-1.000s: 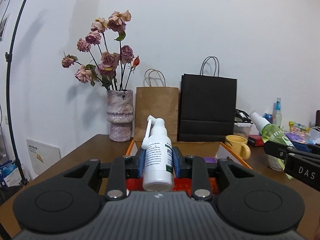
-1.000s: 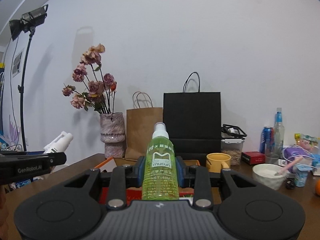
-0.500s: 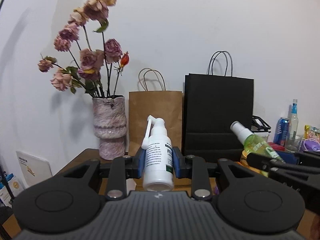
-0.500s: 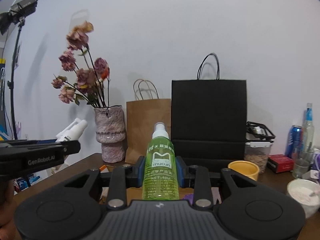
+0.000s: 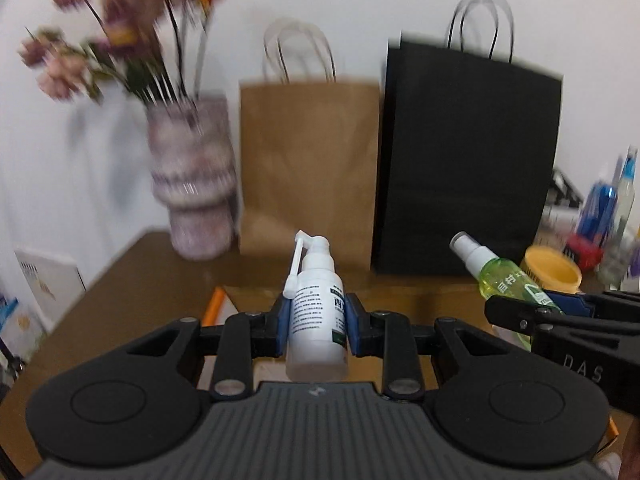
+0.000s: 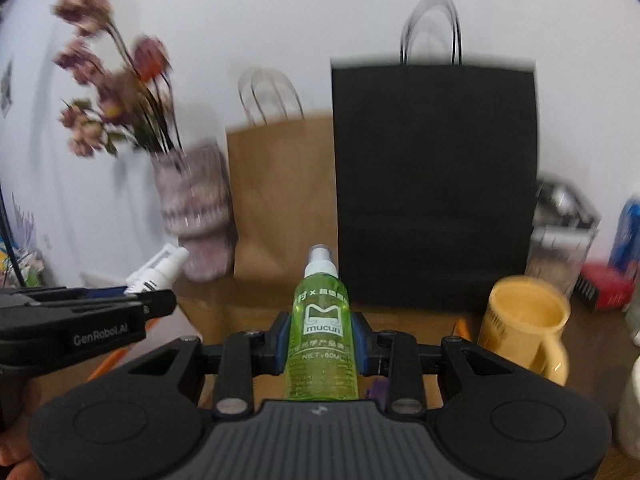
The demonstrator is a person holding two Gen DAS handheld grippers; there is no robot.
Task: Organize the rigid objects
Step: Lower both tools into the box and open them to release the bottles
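My left gripper (image 5: 316, 326) is shut on a white spray bottle (image 5: 316, 320) with a long nozzle, held upright above the brown table. My right gripper (image 6: 322, 338) is shut on a green spray bottle (image 6: 322, 336) with a white cap, also upright. In the left wrist view the green bottle (image 5: 500, 276) and right gripper show at the right, tilted. In the right wrist view the white bottle (image 6: 158, 272) and left gripper show at the left. A brown paper bag (image 5: 308, 168) and a black paper bag (image 5: 464, 164) stand ahead of both.
A vase of dried roses (image 5: 192, 180) stands left of the bags. A yellow mug (image 6: 524, 324) sits at the right, with a clear container (image 6: 564, 236), a red box (image 6: 604, 284) and bottles (image 5: 612, 200) beyond. An orange-edged box (image 5: 214, 306) lies below the grippers.
Both grippers have moved forward toward the paper bags, which now look larger. The view is motion-blurred. Both bottles stay gripped.
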